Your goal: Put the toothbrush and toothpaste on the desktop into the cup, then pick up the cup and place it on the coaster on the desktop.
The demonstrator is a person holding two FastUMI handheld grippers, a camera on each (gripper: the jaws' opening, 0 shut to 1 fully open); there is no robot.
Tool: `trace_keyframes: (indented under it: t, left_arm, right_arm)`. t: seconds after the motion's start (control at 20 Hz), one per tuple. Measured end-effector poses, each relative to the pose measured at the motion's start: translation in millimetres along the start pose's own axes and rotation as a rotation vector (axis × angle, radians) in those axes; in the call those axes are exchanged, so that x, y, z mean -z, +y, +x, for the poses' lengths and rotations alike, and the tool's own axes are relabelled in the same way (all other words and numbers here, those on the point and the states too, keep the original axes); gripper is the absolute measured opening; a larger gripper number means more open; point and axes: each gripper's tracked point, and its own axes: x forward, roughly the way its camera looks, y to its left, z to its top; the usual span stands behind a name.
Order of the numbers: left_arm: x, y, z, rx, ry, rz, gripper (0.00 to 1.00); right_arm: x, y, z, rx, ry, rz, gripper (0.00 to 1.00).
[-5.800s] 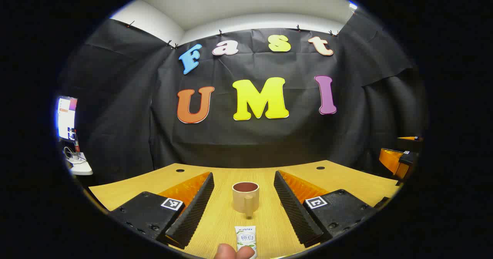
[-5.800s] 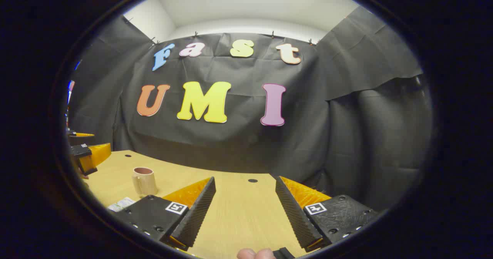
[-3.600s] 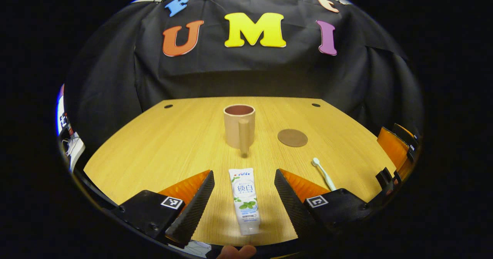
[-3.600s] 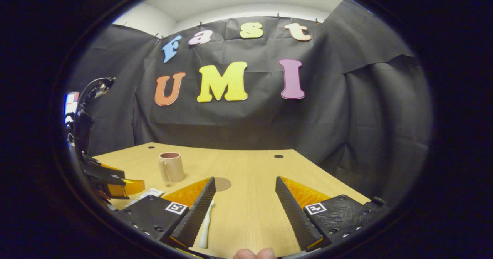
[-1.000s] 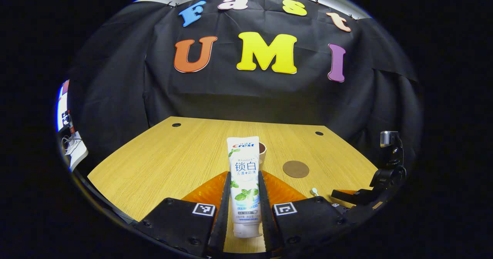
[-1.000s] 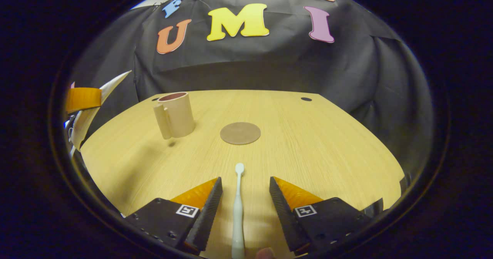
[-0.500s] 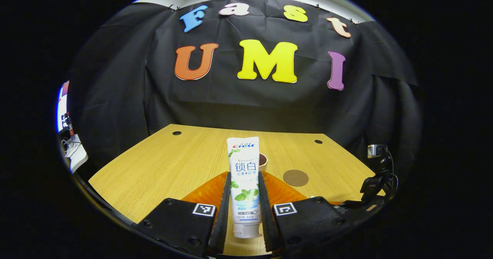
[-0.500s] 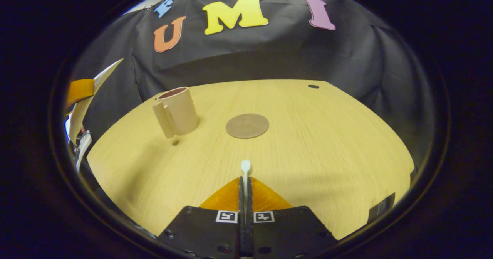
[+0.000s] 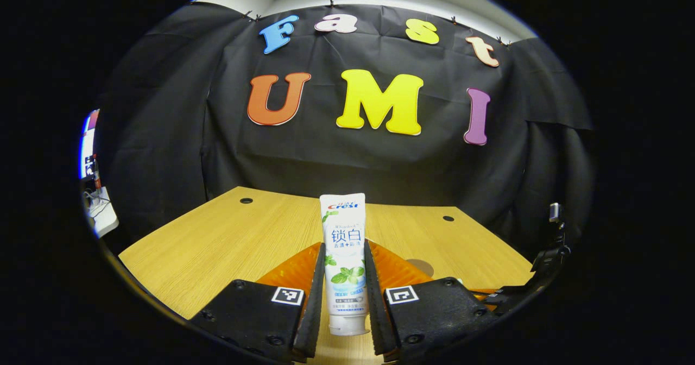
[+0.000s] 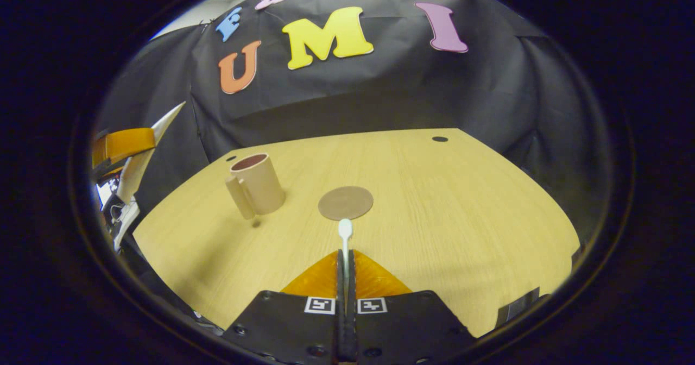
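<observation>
Between the two sides of your left claw the toothpaste stands nearly upright, cap end down and crimped end up, with both fingers pressing its flat faces. That hold looks chosen so the tube can go into the cup cap-first without flopping over. Your right claw is pressed together on the toothbrush, whose head sticks out forward past the fingertips. Pinching the thin handle along its length keeps it pointing straight ahead, which should make it easier to aim at an opening.

On the tabletop, the cup stands upright with its mouth open and its handle turned toward you, left of the coaster and apart from it. As far as the right gripper view shows its mouth, nothing sticks out of it. The coaster lies flat and bare just ahead of the brush head. In the left gripper view, part of the coaster peeks out beside your right-hand finger.

So both items are in your claws rather than in the cup, and the cup is beside the coaster, not on it. Since the cup's mouth is fairly narrow, I'd judge that lowering each item in one after the other would avoid a clash at the rim.
</observation>
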Motion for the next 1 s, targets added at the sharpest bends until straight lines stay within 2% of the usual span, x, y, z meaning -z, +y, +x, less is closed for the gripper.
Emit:
trace_keyframes:
  t: [0.15, 0.35, 0.4, 0.45, 0.55, 1.0]
  left_arm:
    - [-4, -8, 27, 0.022, -0.024, -0.004, 0.40]
    - [-17, -18, 62, 0.040, -0.077, 0.011, 0.40]
    - [-21, -23, 71, 0.050, -0.094, 0.017, 0.36]
    - [-25, -27, 80, 0.059, -0.109, 0.025, 0.40]
    - [-28, -30, 95, 0.066, -0.131, 0.033, 0.40]
    - [-25, -33, 129, 0.065, -0.143, 0.027, 0.42]
  right_arm:
    - [-16, -4, -14, -0.031, -0.049, 0.026, 0.00]
    - [-35, -11, -28, -0.035, -0.124, 0.003, 0.00]
    - [-39, -12, -32, -0.040, -0.139, -0.002, 0.00]
    - [-43, -11, -36, -0.048, -0.154, -0.006, 0.00]
    - [-51, -11, -45, -0.057, -0.188, -0.020, 0.00]
    - [-75, -14, -64, -0.060, -0.259, -0.046, 0.00]
